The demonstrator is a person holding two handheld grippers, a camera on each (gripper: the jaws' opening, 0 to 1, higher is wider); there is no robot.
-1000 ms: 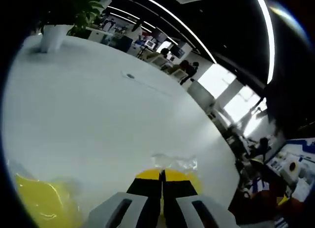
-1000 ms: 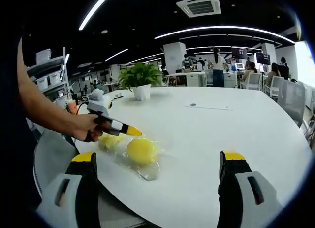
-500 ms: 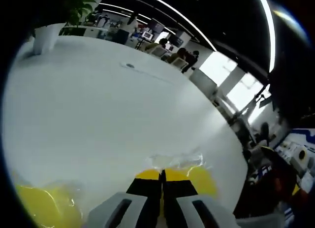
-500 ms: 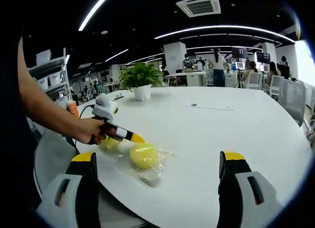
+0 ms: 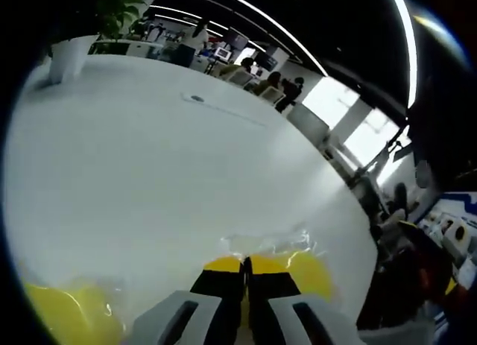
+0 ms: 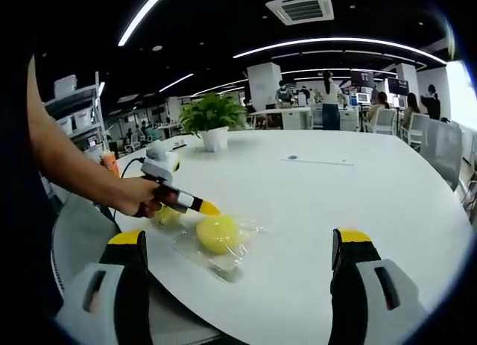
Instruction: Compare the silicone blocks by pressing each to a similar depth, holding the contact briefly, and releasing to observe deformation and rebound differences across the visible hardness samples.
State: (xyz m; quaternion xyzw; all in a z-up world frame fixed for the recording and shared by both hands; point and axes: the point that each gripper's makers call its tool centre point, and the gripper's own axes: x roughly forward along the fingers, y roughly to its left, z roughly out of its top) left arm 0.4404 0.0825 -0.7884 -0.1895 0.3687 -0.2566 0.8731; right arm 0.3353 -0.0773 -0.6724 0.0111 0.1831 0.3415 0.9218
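Two round yellow silicone blocks in clear wrap [image 6: 217, 234] near white table [image 6: 358, 188] edge; my left gripper [image 6: 210, 209] clenched, touching one; my right gripper [image 6: 238, 244] spread wide.

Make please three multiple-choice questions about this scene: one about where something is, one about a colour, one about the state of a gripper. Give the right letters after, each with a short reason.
1. Where does the potted plant stand?
A. On the white table, at its far side
B. On the floor beside a chair
C. Inside the plastic wrap

2. What colour are the silicone blocks in clear plastic wrap?
A. Blue
B. Yellow
C. Black

3. How are the jaws of the two grippers?
A. Both wide apart
B. Left wide apart, right closed
C. Left closed, right wide apart

Answers:
1. A: the potted plant stands on the white table, beyond the blocks.
2. B: the silicone blocks are yellow under the plastic wrap.
3. C: the left gripper has its jaws together at the nearer block, while the right gripper has a wide gap between its jaws.
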